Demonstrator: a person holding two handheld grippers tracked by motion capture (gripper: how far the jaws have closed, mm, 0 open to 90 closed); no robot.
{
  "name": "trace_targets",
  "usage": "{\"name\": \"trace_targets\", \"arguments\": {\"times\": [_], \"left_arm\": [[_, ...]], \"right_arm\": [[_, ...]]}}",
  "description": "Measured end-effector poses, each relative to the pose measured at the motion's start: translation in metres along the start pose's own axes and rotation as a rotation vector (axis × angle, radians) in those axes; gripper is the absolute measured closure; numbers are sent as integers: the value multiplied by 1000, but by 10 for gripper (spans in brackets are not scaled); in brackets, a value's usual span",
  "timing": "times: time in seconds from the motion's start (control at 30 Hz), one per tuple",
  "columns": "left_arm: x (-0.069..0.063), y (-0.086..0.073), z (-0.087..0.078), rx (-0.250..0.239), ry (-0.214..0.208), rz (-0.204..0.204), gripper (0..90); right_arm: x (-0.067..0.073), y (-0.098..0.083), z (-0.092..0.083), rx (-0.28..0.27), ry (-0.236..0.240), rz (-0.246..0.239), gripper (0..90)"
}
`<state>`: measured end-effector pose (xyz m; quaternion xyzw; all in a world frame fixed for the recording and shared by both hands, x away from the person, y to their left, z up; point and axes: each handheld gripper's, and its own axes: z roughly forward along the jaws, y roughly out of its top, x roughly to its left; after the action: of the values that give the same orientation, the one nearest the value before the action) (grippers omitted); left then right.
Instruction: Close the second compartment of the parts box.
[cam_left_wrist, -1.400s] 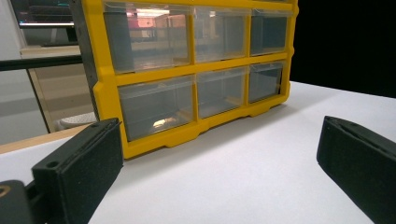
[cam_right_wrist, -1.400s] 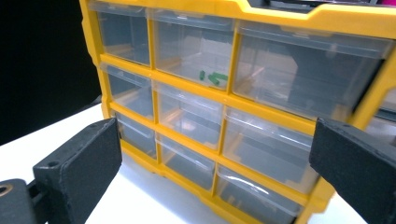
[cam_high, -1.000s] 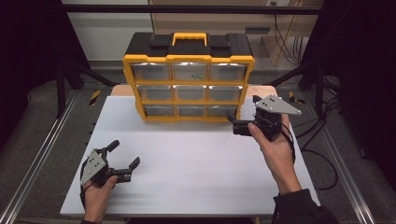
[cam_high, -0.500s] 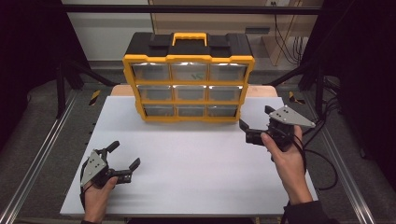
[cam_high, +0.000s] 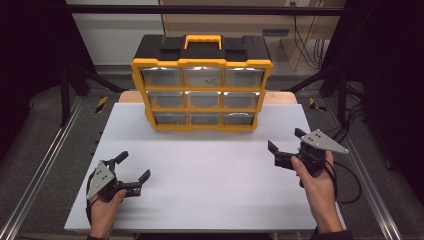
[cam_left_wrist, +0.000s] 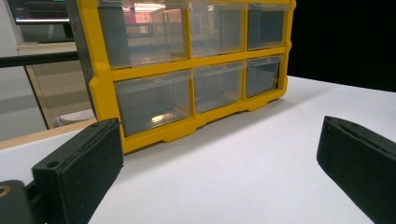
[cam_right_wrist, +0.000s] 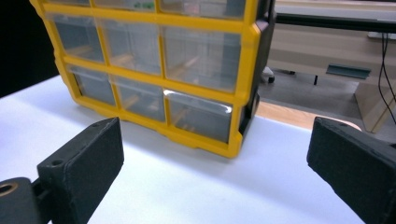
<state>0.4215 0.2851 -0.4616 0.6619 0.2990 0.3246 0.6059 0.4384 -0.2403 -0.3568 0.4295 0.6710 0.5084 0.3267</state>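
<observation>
Drawer cabinet (cam_high: 202, 90) ahead of both grippers, nearer my right.
Right gripper (cam_high: 286, 146) wide, empty, facing the lower right drawer (cam_right_wrist: 198, 116); left gripper (cam_high: 134, 166) wide, empty, farther off.

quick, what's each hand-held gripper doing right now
Left hand-held gripper: open, holding nothing.
Right hand-held gripper: open, holding nothing, apart from the drawer cabinet.

Drawer contents (cam_high: 202, 99) too blurred
</observation>
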Motion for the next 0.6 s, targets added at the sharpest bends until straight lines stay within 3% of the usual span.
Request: {"name": "trace_targets", "arguments": {"times": [0.6], "left_arm": [[-1, 0, 0, 4, -4, 3, 2]], "right_arm": [[-12, -35, -10, 23, -39, 9, 44]]}}
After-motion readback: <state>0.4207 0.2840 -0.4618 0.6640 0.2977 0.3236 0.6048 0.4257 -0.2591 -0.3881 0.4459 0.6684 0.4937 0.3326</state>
